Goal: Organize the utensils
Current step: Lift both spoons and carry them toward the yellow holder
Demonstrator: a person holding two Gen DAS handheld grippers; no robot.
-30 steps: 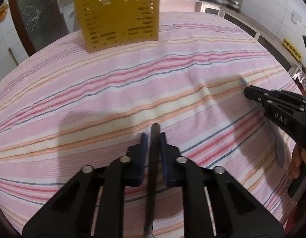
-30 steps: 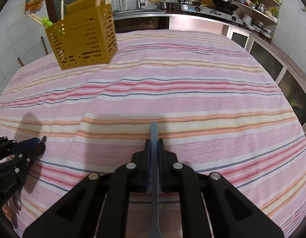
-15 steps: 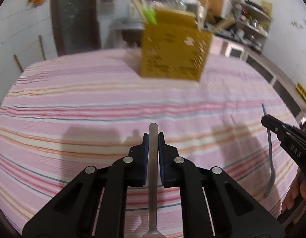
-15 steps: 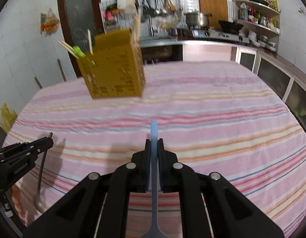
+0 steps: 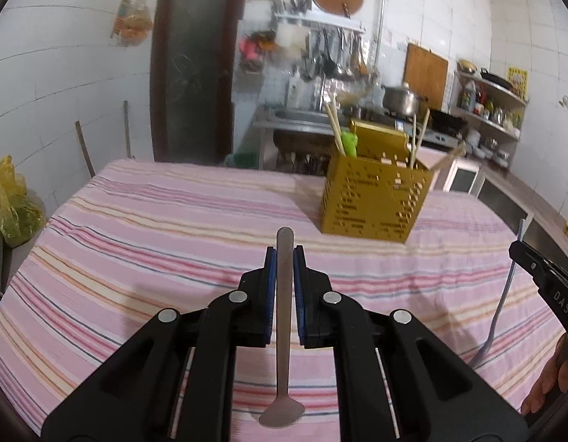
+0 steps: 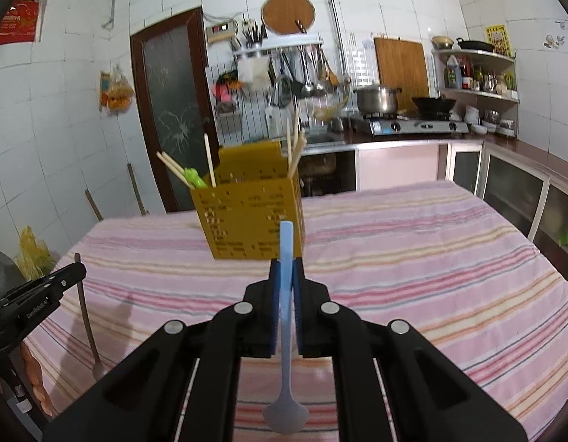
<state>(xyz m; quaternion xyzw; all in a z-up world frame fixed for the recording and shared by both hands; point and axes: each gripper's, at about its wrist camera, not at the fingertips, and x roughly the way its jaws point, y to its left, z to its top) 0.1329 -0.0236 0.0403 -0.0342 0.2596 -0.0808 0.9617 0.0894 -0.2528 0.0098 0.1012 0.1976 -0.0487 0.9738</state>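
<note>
Already both are lifted clear of the pink striped tablecloth (image 5: 144,228) — the left gripper (image 5: 284,258) pinching a steel spoon (image 5: 283,331), the right gripper (image 6: 286,269) a pale-blue plastic spoon (image 6: 286,294) — yet neither sits in the yellow perforated utensil holder (image 6: 251,217) beyond.

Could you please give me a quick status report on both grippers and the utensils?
Left gripper shut on metal spoon. Right gripper shut on blue spoon. Yellow utensil holder ahead on table, path clear.
</note>
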